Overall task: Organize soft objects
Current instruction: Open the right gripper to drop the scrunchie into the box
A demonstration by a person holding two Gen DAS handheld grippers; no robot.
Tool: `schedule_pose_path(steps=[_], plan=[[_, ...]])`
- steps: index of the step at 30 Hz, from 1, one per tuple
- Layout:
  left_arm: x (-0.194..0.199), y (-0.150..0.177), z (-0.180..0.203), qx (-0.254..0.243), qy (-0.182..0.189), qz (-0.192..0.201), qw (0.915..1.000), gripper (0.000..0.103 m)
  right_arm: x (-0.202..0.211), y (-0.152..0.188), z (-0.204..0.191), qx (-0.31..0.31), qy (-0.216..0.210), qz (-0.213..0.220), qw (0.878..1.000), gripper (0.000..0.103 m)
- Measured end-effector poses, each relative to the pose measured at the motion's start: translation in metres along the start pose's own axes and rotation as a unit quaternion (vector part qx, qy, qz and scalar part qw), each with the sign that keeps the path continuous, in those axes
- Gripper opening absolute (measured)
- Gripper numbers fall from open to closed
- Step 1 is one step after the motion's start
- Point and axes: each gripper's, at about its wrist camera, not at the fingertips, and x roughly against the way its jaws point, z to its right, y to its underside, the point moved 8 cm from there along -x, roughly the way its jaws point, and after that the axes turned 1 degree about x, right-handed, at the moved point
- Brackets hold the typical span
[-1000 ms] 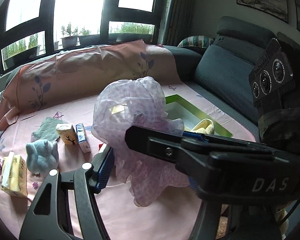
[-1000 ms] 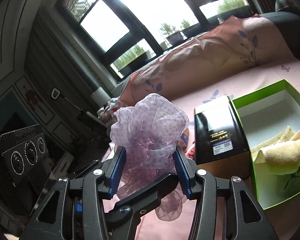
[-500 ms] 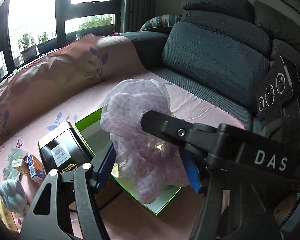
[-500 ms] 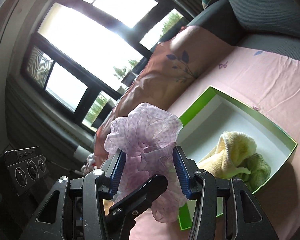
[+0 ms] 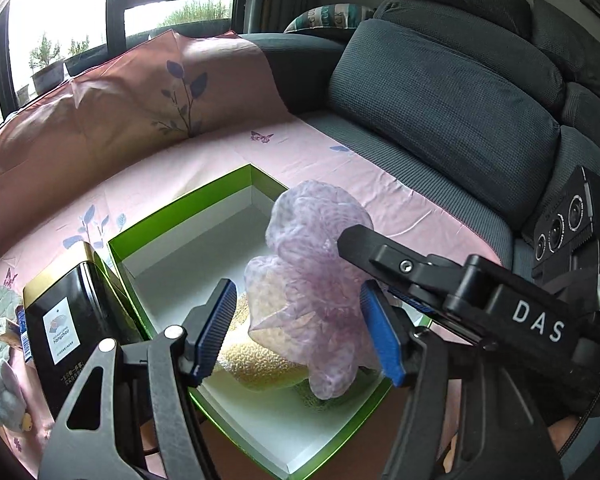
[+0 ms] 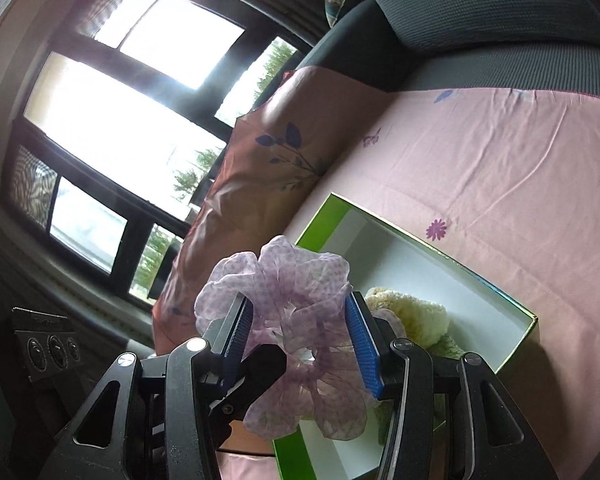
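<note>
My right gripper [image 6: 300,336] is clamped on the bunched lilac gauze cloth [image 6: 296,304], its blue pads pressing the fabric from both sides, and it holds the bundle in the air above the open green box [image 5: 180,208] that sits on the pink sheet [image 5: 180,160]. My left gripper [image 5: 300,324] reaches in from the other side, its right pad against the fabric and its left pad standing clear of it. A yellow towel [image 6: 412,314] lies in the box beneath the cloth, and a black box [image 5: 66,320] stands just beside the green one.
</note>
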Motion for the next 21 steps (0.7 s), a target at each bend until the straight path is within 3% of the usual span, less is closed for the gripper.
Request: schedule_pose_path(steps=[4, 11, 14, 17, 18, 21], plan=[[0.002, -0.002, -0.011, 0.013, -0.014, 0.008, 0.9998, 0.067, 0.003, -0.004, 0.005, 0.004, 0.040, 0.021, 0.999, 0.051], [0.029, -0.001, -0.028, 0.043, -0.013, 0.026, 0.9987, 0.083, 0.012, -0.004, -0.010, 0.028, 0.038, 0.028, 0.999, 0.052], [0.044, 0.001, -0.034, 0.054, -0.007, 0.033, 0.9980, 0.084, 0.018, -0.004, -0.012, 0.042, 0.050, 0.035, 0.997, 0.070], [0.058, 0.005, -0.041, 0.071, -0.005, 0.037, 0.9967, 0.089, 0.026, -0.003, -0.016, 0.048, 0.043, 0.036, 0.997, 0.072], [0.063, 0.007, -0.044, 0.081, -0.004, 0.042, 0.9959, 0.096, 0.029, -0.003, -0.017, 0.051, 0.044, 0.039, 0.997, 0.076], [0.079, 0.015, -0.055, 0.113, 0.000, 0.059, 0.9918, 0.102, 0.034, -0.004, -0.021, 0.073, 0.056, 0.051, 0.994, 0.085]])
